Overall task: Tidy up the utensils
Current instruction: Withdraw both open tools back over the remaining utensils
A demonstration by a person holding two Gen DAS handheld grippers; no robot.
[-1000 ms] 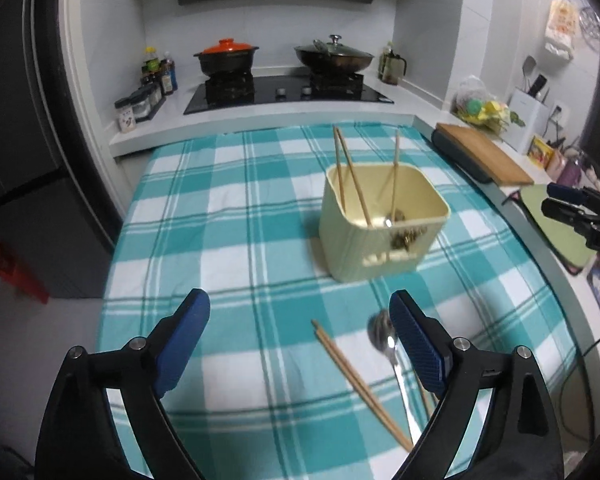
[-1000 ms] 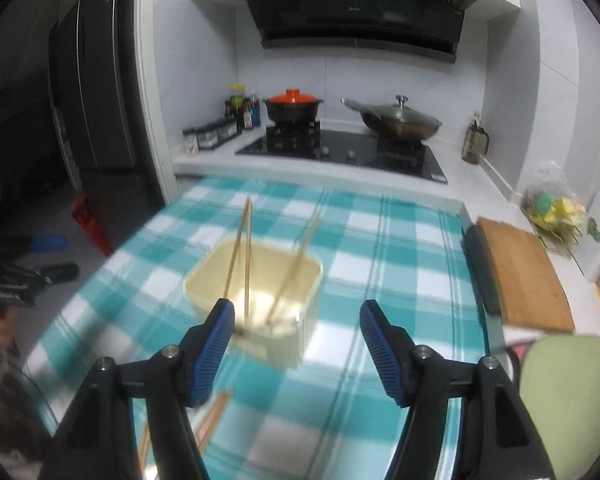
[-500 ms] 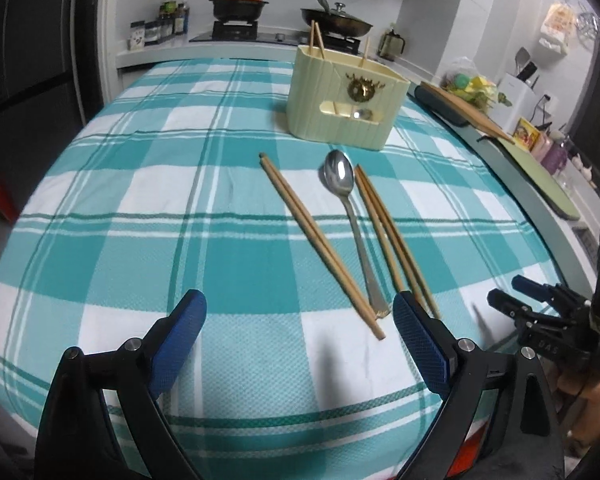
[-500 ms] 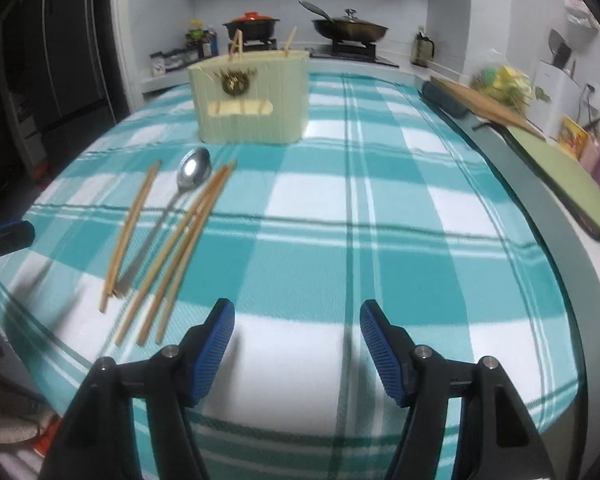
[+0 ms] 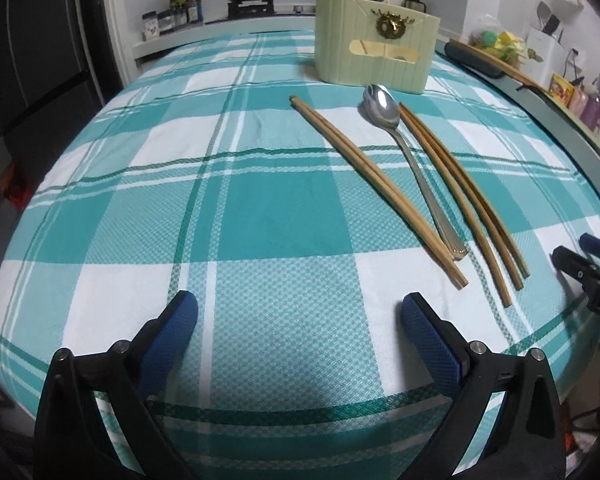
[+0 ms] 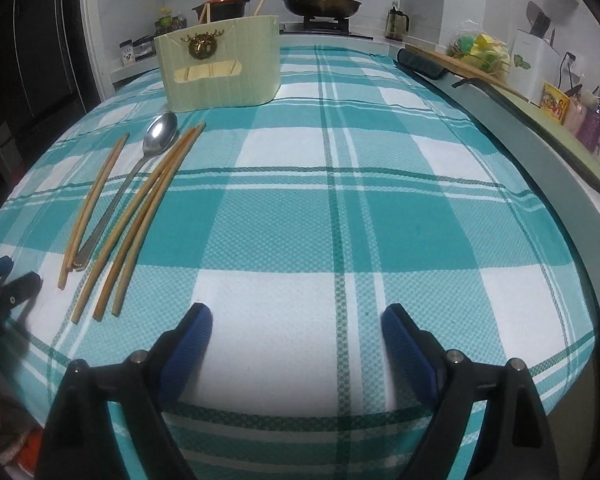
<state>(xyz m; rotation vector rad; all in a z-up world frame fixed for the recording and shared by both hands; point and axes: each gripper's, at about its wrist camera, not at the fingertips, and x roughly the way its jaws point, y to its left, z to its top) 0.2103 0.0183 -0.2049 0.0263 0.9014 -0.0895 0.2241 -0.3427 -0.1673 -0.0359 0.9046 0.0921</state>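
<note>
Teal-and-white checked cloth (image 5: pixel 260 216) is carrying the cream plastic utensil caddy (image 5: pixel 374 54) at its far side, already holding chopsticks. Loose wooden chopsticks (image 5: pixel 374 178) and a steel spoon (image 5: pixel 404 152) are lying before it, handles nearest, seemingly awaiting pickup. Left gripper (image 5: pixel 300 316) and right gripper (image 6: pixel 296 322) are hovering at the near edge, jaws wide and empty.

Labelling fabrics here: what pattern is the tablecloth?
Teal and white plaid tablecloth, clearest in the right wrist view.

Dim cool indoor light; strong fisheye bending, dark vignetted corners; focus sharp.
</note>
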